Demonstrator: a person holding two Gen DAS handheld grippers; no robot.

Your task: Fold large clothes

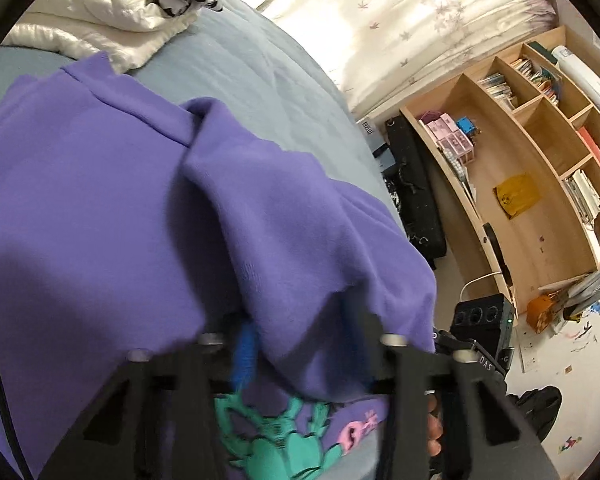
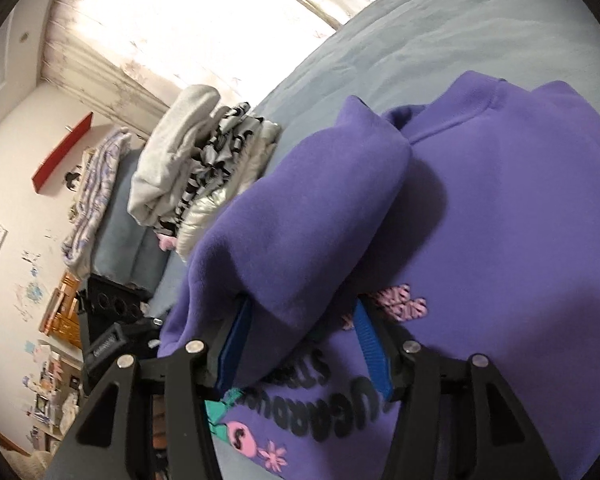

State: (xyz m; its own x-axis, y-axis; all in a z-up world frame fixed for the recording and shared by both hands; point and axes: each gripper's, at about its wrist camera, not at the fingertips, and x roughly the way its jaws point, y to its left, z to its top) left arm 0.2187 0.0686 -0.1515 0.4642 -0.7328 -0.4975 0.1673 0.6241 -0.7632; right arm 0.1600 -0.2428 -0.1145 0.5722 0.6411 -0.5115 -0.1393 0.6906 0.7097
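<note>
Soft fleecy purple sweatshirt (image 1: pixel 100 200), sleeve bunched.

A: Where is the black 2-finger left gripper (image 1: pixel 300 344)?
B: At the bottom centre of its frame, pointing down and forward. Purple fleece fabric (image 1: pixel 284 248) lies bunched between its blue-padded fingers (image 1: pixel 244 352); whether the pads press on it is unclear.

A: And the black 2-finger right gripper (image 2: pixel 300 344)?
B: Bottom centre too, jaws well apart, a fold of the same fabric draped between them. The right blue pad (image 2: pixel 370 344) stands clear of it.
</note>
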